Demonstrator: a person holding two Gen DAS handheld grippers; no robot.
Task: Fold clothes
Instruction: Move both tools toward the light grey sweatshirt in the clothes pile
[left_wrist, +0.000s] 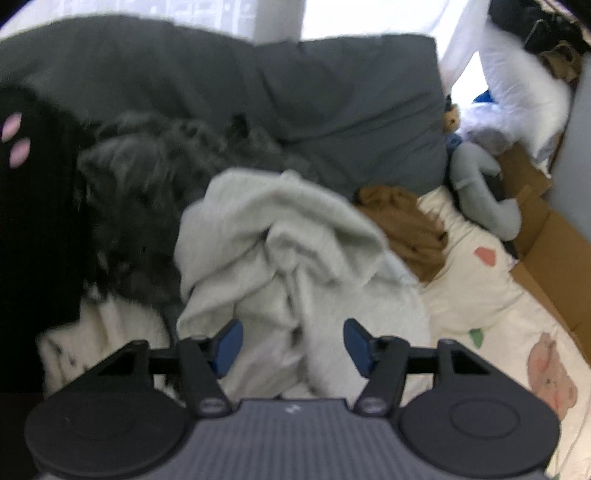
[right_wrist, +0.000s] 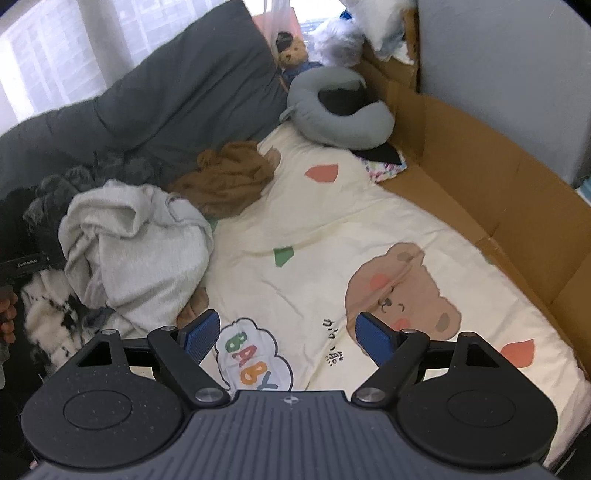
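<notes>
Two grippers are counted, the left gripper (left_wrist: 293, 346) and the right gripper (right_wrist: 287, 338), each with two blue-padded fingers spread apart. Ahead and left of the right gripper, three crumpled garments are counted: one light grey garment (right_wrist: 140, 247), one brown garment (right_wrist: 229, 177) and one dark fuzzy garment (right_wrist: 55, 192). One grey neck pillow (right_wrist: 332, 122) and one teddy bear (right_wrist: 291, 51) are seen farther ahead.

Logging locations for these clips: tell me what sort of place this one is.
Most likely a bedroom, with the work done on a bed. A cream cartoon-bear sheet covers the surface, a dark grey duvet is bunched beside a bright window, and a grey neck pillow and a teddy bear sit at the far end.
</notes>
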